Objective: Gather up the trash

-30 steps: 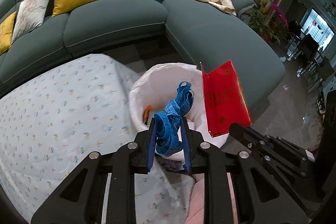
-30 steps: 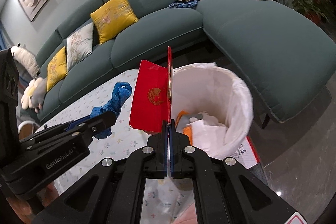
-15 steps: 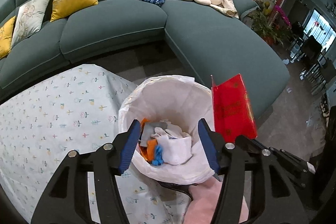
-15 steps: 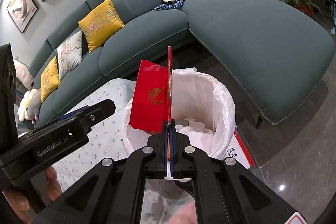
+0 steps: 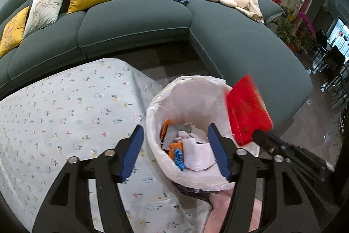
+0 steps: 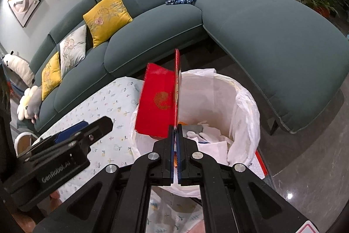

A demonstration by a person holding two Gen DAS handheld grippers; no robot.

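My right claw (image 6: pixel 175 127), jaws just starting to part, pinches the flat red folded card (image 6: pixel 157 106) upright directly above the white-lined bin (image 6: pixel 244 106); my left claw (image 5: pixel 175 141) hangs empty, widening.

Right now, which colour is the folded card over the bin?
Red, with a gold round emblem on the folded card; the right wrist view shows it best.

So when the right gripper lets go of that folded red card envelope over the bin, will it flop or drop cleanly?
The folded red card envelope stands upright from the opening right gripper, so probably stiff and light. It may flutter, yet likely lands in the white-lined bin.
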